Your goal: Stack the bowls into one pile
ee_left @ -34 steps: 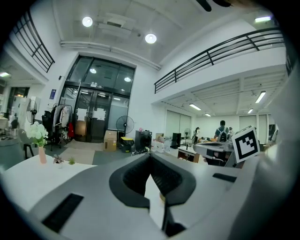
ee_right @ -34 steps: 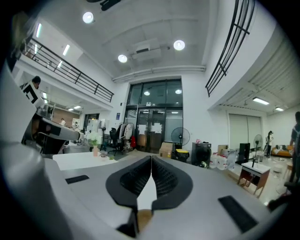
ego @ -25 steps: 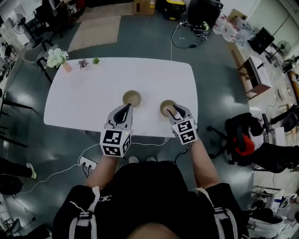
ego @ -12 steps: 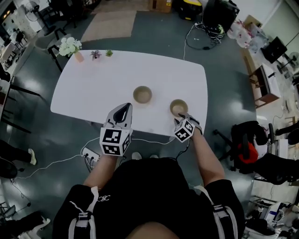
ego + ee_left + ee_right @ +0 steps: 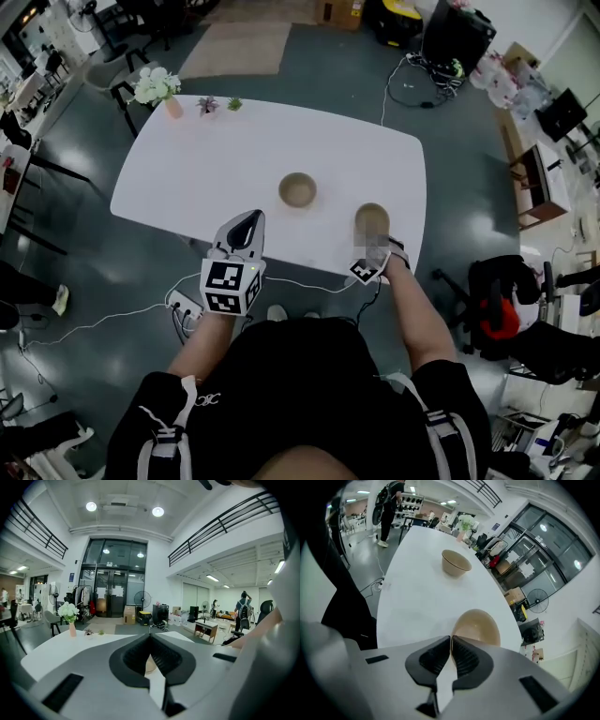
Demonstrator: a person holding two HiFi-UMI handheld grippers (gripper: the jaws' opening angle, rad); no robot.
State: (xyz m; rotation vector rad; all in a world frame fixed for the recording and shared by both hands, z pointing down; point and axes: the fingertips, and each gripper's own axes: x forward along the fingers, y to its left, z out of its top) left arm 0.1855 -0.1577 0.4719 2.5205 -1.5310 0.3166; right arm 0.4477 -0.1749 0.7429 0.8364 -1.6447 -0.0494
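Two tan bowls stand apart on the white table (image 5: 187, 178): one near the middle (image 5: 297, 190), the other (image 5: 371, 223) by the front right edge. My right gripper (image 5: 375, 246) points steeply down at the near rim of the right bowl (image 5: 480, 627). Its jaws have just been closing, and they now pinch that rim between the fingertips (image 5: 451, 639). The middle bowl (image 5: 456, 563) lies farther along the table in the right gripper view. My left gripper (image 5: 251, 218) hovers at the table's front edge, shut and empty (image 5: 150, 637), short of the middle bowl (image 5: 150, 663).
A vase of white flowers (image 5: 157, 87) and two small potted plants (image 5: 208, 105) stand at the table's far left corner. A power strip (image 5: 187, 305) with cables lies on the floor by the front edge. A chair (image 5: 497, 300) stands to the right.
My right gripper has dropped, rolled over and closed on the right bowl's near rim. My left gripper has drawn back a little from the middle bowl toward the front edge.
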